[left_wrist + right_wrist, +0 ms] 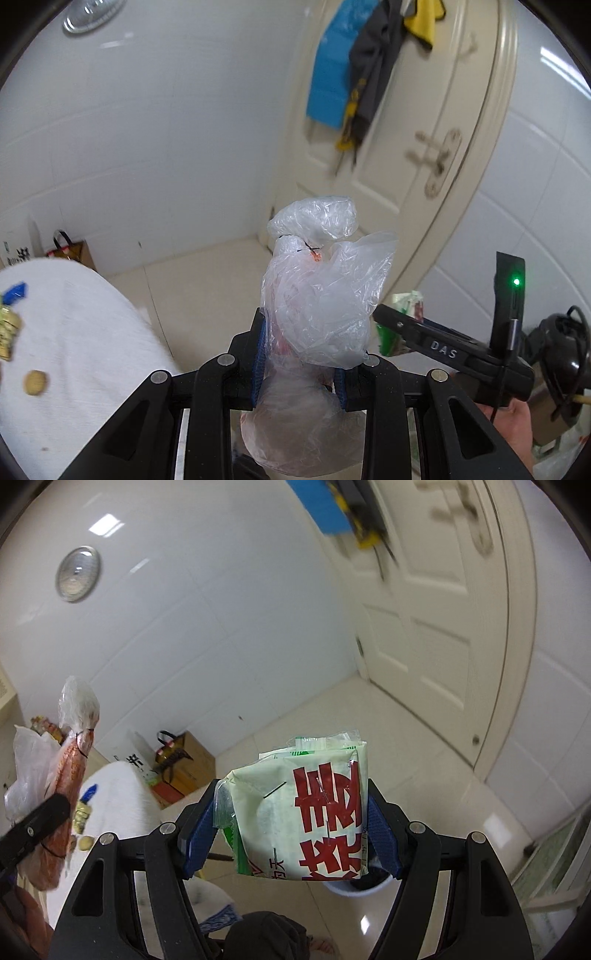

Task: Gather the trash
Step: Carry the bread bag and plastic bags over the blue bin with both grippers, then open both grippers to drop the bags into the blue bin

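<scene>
Jaws of the left gripper (301,354) are clamped narrow on a clear bag (317,295), held aloft; its contents are blurred. Right gripper (291,823) jaws are held wide on a green-white packet (306,812), its lower print cut off. Bin (354,886) mostly hidden beneath.

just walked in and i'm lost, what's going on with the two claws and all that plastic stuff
A person is collecting trash with a handheld claw in each hand. The left claw is shut on a crumpled clear plastic bag tied off near its top. The right claw grips a pale green food packet with red lettering between its blue pads. Both are held in the air over a tiled floor, beside a white-covered table with a few scraps on it. A bin shows partly below the packet.
</scene>
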